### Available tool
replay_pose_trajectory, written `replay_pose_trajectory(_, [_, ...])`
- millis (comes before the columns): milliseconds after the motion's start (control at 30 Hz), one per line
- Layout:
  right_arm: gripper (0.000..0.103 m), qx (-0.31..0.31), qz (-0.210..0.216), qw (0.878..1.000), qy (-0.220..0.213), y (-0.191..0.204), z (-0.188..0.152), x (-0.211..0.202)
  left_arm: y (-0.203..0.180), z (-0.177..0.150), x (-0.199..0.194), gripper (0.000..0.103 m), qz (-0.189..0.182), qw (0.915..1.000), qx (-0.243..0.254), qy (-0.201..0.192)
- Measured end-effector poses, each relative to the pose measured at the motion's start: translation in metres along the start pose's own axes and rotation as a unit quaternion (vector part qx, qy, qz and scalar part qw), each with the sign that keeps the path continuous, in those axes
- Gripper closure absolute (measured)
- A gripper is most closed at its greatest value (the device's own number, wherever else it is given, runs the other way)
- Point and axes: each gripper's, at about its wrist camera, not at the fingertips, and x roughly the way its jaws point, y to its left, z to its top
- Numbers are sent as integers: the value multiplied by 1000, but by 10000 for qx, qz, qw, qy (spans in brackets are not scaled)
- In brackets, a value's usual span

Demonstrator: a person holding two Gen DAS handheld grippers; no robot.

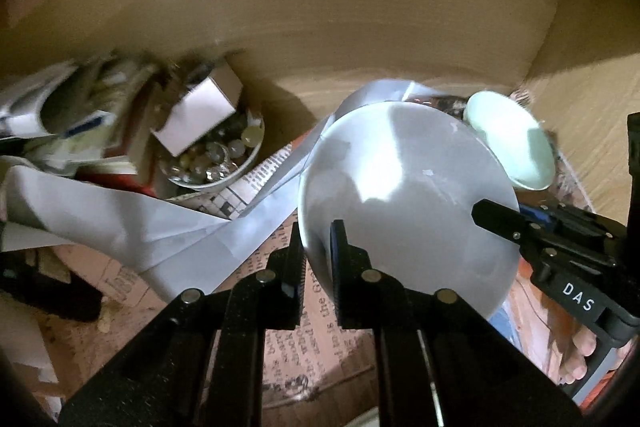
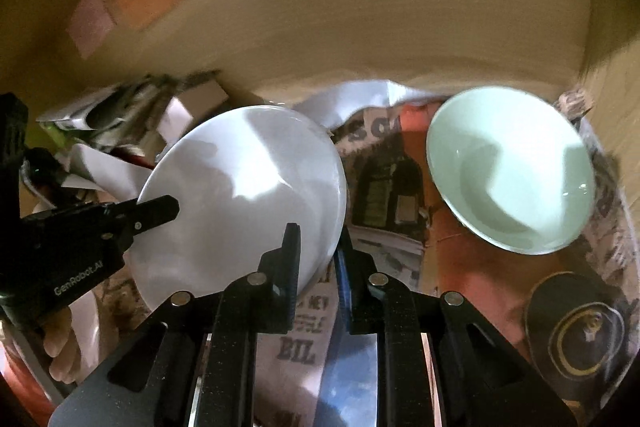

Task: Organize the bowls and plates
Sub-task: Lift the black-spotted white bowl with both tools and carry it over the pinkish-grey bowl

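A white plate (image 1: 408,195) is held tilted above newspaper inside a cardboard box. My left gripper (image 1: 318,259) is shut on its near-left rim. My right gripper (image 2: 318,259) is shut on the plate's (image 2: 244,195) right rim; it also shows at the right of the left wrist view (image 1: 496,219). The left gripper shows at the left of the right wrist view (image 2: 160,211). A pale green bowl (image 2: 512,171) lies tilted on the newspaper to the right, apart from the plate; it shows in the left wrist view (image 1: 512,143) too.
A white bowl of glass beads (image 1: 216,155) with a small white box (image 1: 200,115) on it stands at the left, among loose white paper (image 1: 120,219). A dark round lid (image 2: 576,331) lies at the near right. Cardboard walls (image 1: 320,7) enclose the back and right.
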Motion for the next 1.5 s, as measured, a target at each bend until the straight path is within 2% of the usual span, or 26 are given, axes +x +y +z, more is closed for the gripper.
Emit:
replay_pose_trajectory(267, [88, -160, 129, 9993, -323, 28, -10, -33, 16, -19, -46, 93, -116, 9991, -171, -357])
replay_pose_trajectory(667, [88, -394, 328, 9974, -502, 70, -38, -57, 43, -72, -98, 92, -102, 9965, -369, -741])
replay_pose_trajectory(1000, [88, -587, 571, 9954, -491, 106, -65, -61, 67, -116, -130, 92, 73, 9942, -534, -928])
replay_pose_trajectory(1500, [88, -980, 884, 9910, -236, 156, -98, -47, 105, -175, -156, 92, 410, 9910, -857, -943])
